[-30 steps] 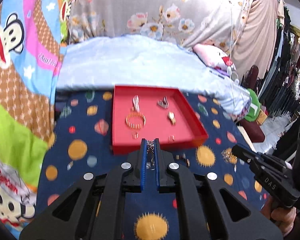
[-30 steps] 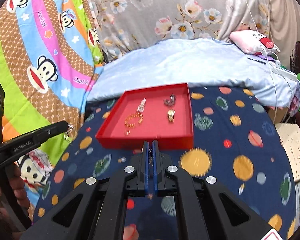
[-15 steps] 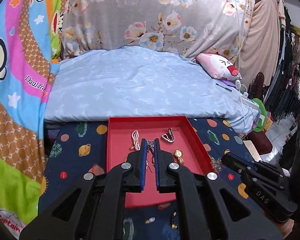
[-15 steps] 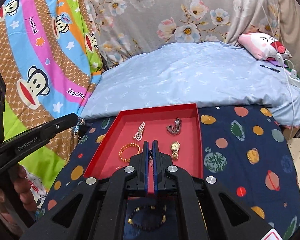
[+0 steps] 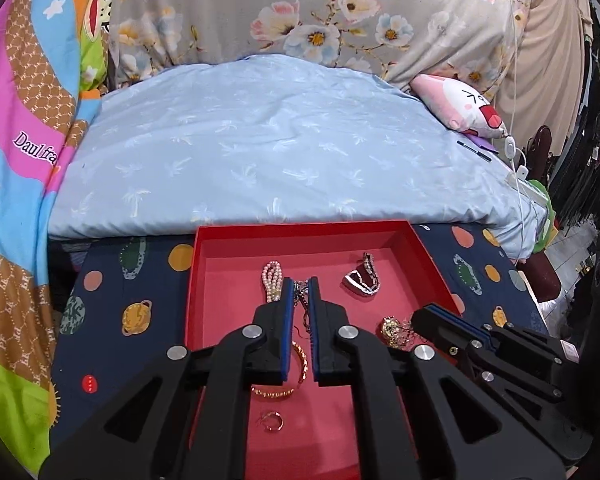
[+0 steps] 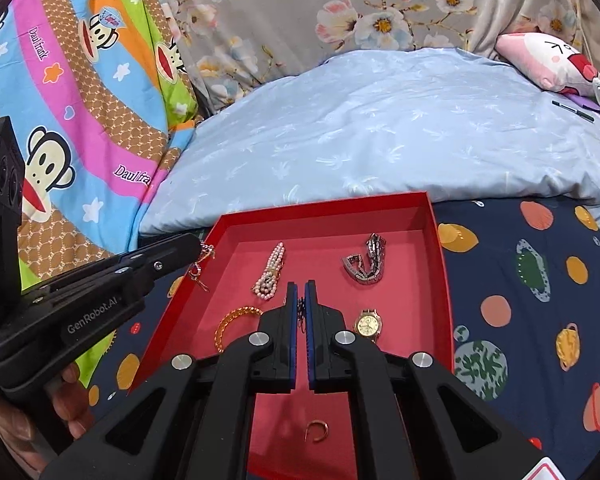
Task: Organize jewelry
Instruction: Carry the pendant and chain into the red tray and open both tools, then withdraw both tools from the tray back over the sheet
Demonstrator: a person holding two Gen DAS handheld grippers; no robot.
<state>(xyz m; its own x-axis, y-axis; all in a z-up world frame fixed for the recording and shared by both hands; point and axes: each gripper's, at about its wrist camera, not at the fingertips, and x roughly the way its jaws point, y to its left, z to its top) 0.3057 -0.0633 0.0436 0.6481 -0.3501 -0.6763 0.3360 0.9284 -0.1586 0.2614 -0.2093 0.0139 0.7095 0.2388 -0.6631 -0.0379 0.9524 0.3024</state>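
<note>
- The left gripper (image 5: 300, 286) is over the red tray (image 5: 424, 248). Its blue-padded fingers (image 5: 287, 312) are pressed together on a thin silver chain (image 5: 300, 300), which hangs down between them.
- In the right wrist view the left gripper (image 6: 198, 244) comes in from 9 o'clock. Its tip is at the left rim of the red tray (image 6: 440, 264), and a small chain with a red stone (image 6: 198, 270) hangs from it.
- The right gripper (image 6: 300, 292) is also over the tray. Its fingers (image 6: 291, 320) pinch a dark thin chain (image 6: 300, 314) between them.
- In the left wrist view the right gripper (image 5: 420, 316) enters from 4 o'clock, and a bunch of gold chain (image 5: 396, 330) is at its tip.
- On the tray floor, seen from the right wrist: a pearl bracelet (image 6: 270, 272) at 11 o'clock of the right gripper tip, a silver metal watch band (image 6: 366, 262) at 1 o'clock, and a gold wristwatch (image 6: 367, 323) at 4 o'clock.
- A gold beaded bracelet (image 6: 232, 322) is at 8 o'clock, partly behind the gripper body.
- A small gold ring (image 6: 316, 432) lies near the front edge of the tray, between the arms of the gripper.
- The tray sits on a dark blue cloth with planets (image 6: 540, 320). Behind it is a light blue blanket (image 6: 380, 132).
- A pink cartoon pillow (image 6: 548, 60) lies at 2 o'clock, at the far right of the blanket.
- A person's hand (image 6: 24, 420) holds the handle of the left gripper at 8 o'clock.
</note>
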